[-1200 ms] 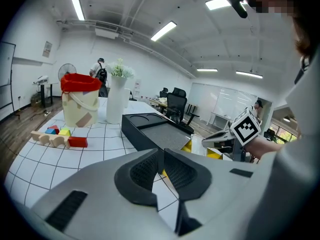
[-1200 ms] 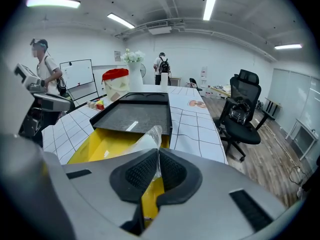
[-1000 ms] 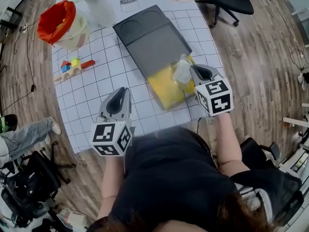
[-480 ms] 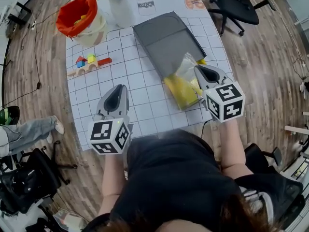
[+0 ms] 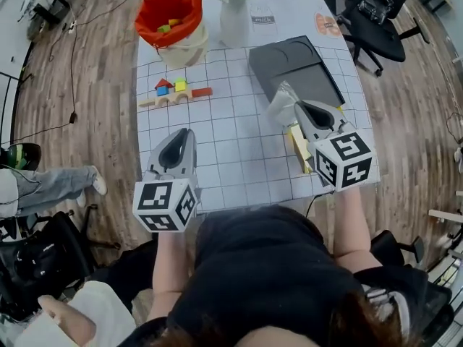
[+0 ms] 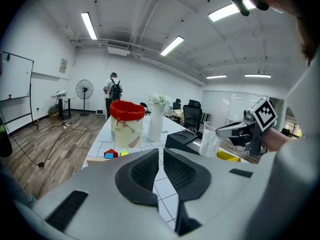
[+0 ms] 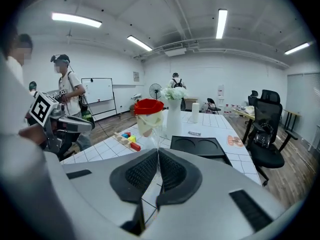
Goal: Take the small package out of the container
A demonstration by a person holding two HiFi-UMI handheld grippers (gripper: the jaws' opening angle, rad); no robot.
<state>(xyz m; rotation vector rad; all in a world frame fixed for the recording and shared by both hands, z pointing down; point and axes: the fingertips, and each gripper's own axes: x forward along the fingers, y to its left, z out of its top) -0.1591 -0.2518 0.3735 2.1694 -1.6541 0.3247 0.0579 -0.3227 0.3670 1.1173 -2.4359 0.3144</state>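
Note:
The small clear package (image 5: 281,104) hangs from my right gripper (image 5: 298,107), which is shut on its edge, above the table beside the container. In the left gripper view the package (image 6: 209,140) dangles free under the right gripper (image 6: 222,130). In the right gripper view only a thin clear film (image 7: 157,134) shows between the closed pads. The container is a yellow base (image 5: 299,149) with a dark grey lid (image 5: 296,65) folded open behind it. My left gripper (image 5: 182,136) hovers over the left part of the table, shut and holding nothing.
A red-lined bucket (image 5: 171,22) with toys and a white vase of flowers (image 5: 234,16) stand at the far end of the gridded table (image 5: 239,157). Coloured wooden blocks (image 5: 176,91) lie left of centre. An office chair (image 5: 383,27) stands to the right; people stand in the room.
My right gripper has raised the package up and off the yellow base, toward the table's middle. The head view has swung, so the table sits further right. The left gripper keeps its place.

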